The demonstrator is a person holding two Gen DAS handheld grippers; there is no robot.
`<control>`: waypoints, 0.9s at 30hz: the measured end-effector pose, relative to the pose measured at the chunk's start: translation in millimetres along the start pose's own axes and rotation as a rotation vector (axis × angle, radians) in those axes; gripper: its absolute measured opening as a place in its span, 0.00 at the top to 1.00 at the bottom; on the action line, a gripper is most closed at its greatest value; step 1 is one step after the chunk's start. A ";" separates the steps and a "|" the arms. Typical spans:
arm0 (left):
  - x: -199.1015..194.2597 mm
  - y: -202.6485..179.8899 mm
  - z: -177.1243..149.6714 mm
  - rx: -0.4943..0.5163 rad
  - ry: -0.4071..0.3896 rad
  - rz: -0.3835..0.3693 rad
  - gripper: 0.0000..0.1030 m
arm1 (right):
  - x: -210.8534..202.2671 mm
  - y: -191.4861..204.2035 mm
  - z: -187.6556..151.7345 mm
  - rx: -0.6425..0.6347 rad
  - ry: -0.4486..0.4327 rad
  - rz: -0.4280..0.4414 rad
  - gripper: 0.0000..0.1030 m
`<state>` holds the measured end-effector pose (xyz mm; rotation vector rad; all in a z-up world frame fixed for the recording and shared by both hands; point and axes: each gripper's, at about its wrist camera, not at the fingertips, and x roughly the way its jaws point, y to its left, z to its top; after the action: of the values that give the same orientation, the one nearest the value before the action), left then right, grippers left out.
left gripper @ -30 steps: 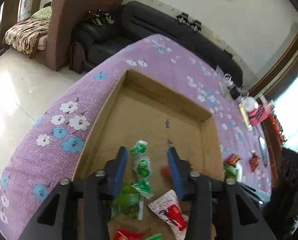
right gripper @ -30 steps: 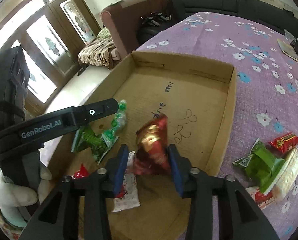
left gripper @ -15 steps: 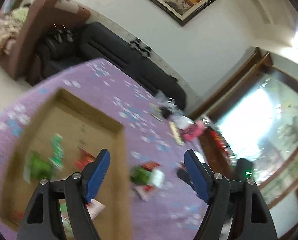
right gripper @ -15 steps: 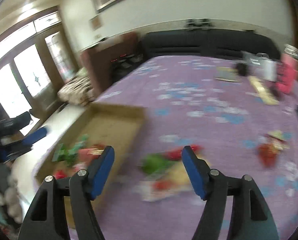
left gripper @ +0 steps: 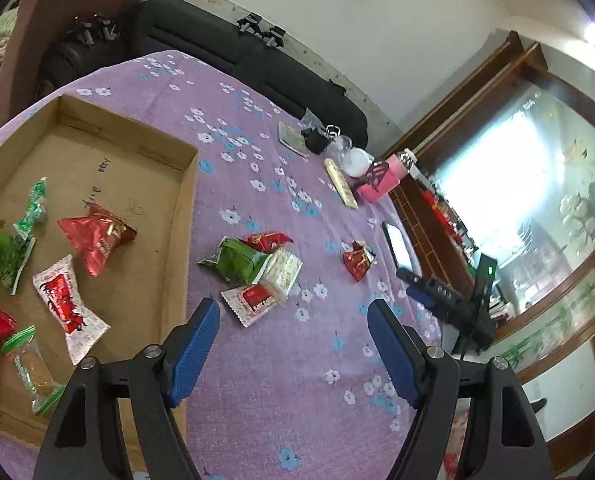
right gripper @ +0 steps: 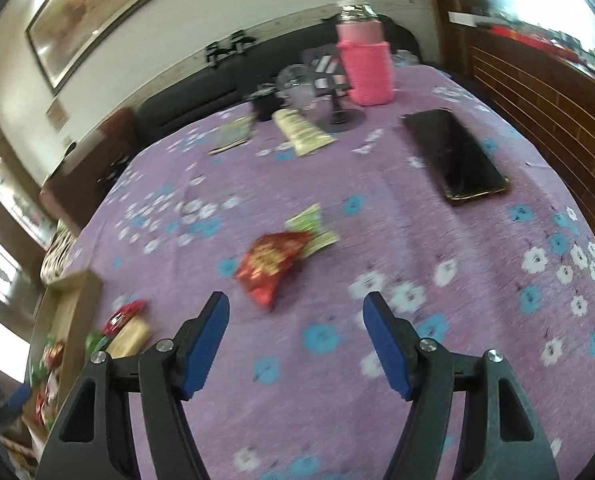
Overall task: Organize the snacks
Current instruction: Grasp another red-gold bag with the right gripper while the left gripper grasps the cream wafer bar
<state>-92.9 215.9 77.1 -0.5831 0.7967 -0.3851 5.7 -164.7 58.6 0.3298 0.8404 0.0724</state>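
Note:
A shallow cardboard box (left gripper: 177, 216) sits at the left and holds several snacks, among them a red triangular packet (left gripper: 97, 236) and a red-and-white one (left gripper: 63, 296). On the purple cloth beside it lies a cluster: a green packet (left gripper: 237, 260), a red packet (left gripper: 267, 240), a cream packet (left gripper: 283, 274). Further right a lone red packet (left gripper: 359, 262) (right gripper: 271, 264) lies against a green-and-white wrapper (right gripper: 311, 226). My left gripper (left gripper: 293, 306) hangs open and empty before the cluster. My right gripper (right gripper: 295, 300) (left gripper: 404, 281) is open and empty just short of the lone red packet.
A black phone (right gripper: 455, 156) lies at the right of the cloth. At the far end stand a pink bottle (right gripper: 365, 68), a glass, a small stand and flat packets. A dark sofa runs behind the table; a wooden cabinet (right gripper: 537, 104) is on the right.
Both grippers swung right from over the box to over the cloth and opened wide. The red packet that the right gripper held now lies in the box.

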 end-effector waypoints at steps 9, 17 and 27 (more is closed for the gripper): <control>21.9 -22.1 -7.5 0.131 0.031 0.103 0.23 | 56.5 19.4 13.7 0.054 0.097 0.024 0.33; 44.6 -42.8 -9.4 0.276 0.059 0.179 0.23 | 84.5 44.2 12.5 -0.043 0.091 -0.049 0.73; 96.3 -39.3 15.9 0.329 0.127 0.334 0.23 | 49.8 35.2 -16.7 -0.025 0.106 0.125 0.74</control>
<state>-23.0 139.8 57.0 -0.1143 0.9121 -0.2387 28.9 -117.5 23.5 0.3570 0.9223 0.2182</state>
